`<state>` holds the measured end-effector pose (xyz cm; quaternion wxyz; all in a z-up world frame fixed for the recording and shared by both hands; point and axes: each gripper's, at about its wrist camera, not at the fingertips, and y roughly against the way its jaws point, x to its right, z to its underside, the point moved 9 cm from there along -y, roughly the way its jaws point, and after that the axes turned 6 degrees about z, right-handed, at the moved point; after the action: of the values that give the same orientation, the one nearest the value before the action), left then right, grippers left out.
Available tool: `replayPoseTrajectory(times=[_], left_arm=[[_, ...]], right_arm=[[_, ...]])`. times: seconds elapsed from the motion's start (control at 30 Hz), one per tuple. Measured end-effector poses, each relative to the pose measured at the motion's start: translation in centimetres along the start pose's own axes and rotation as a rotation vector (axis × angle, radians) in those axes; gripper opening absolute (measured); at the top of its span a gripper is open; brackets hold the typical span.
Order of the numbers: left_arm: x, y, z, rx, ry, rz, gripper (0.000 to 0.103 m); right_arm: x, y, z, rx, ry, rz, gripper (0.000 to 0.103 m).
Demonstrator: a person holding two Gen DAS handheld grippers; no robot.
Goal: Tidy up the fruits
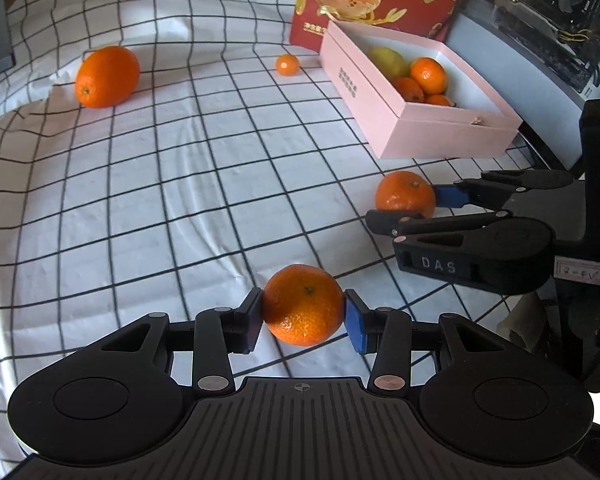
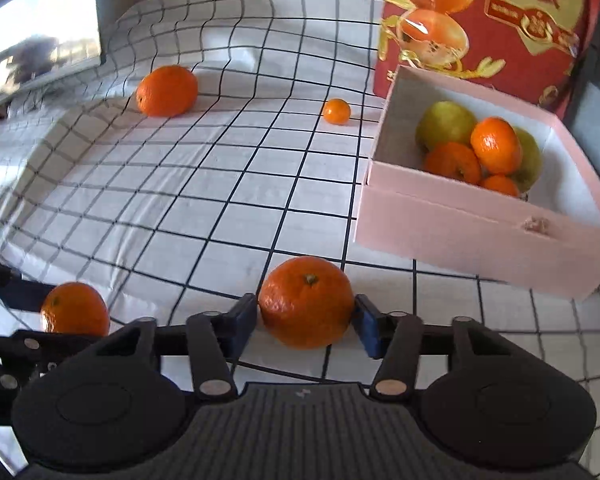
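The left gripper has a mandarin squeezed between its two blue pads, one pad touching each side. The right gripper holds a second mandarin the same way, though its left pad may sit just a hair off the skin, so the hold looks snug but not sure. Both fruits seem to sit low, on or just above the checked cloth.

In the right wrist view, the pink box is at about two o'clock from the held fruit. It already has fruit inside: some small oranges and yellow-green pears. So part of the job looks done.

Two fruits are left lying on the cloth. A big orange sits far off at about eleven o'clock, and a tiny orange sits at about twelve o'clock, near the box's far corner. A red carton stands behind the box.

Four fruits likely have to go in: the two held ones first, then the two far ones.
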<state>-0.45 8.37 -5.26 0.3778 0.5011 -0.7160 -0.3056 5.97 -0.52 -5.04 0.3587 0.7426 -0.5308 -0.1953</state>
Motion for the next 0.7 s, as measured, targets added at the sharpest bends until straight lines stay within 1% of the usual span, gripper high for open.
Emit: replayPoseTrajectory(times=[0.07,0.23,0.3,0.37,0.47,0.57,0.63,0.7], left_arm=[[0.5,-0.3,-0.2,-0.004,-0.009,0.009,0.048],[2.0,-1.7,-1.4,0.000,-0.017,0.046,0.047],[2.8,-2.2,-2.7,0.011,-0.016,0.070,0.047],[3.9,-2.4,-4.5,0.042,-0.026,0.090,0.047],[5.4,-2.0,-8.9,0.128,-0.061,0.105,0.047],[7.0,-1.4,-14.6,0.234,-0.105,0.114,0.047],[8.1,-1.3,-18.4,0.289,-0.130,0.115,0.048],[9.1,-1.6,-22.0,0.325,-0.140,0.117,0.048]], right_arm=[[0.0,0.2,0.1,-0.001,0.012,-0.001,0.047],[1.7,1.2,0.2,0.012,-0.022,0.003,0.046],[2.9,2.0,0.1,0.027,-0.040,0.010,0.046],[4.4,2.6,-0.5,0.044,-0.062,0.023,0.046],[6.6,4.2,-2.6,0.102,-0.070,0.045,0.046],[9.5,5.7,-5.6,0.172,-0.073,0.089,0.046],[11.6,6.0,-7.4,0.203,-0.074,0.119,0.046],[13.7,5.7,-8.9,0.219,-0.063,0.152,0.046]])
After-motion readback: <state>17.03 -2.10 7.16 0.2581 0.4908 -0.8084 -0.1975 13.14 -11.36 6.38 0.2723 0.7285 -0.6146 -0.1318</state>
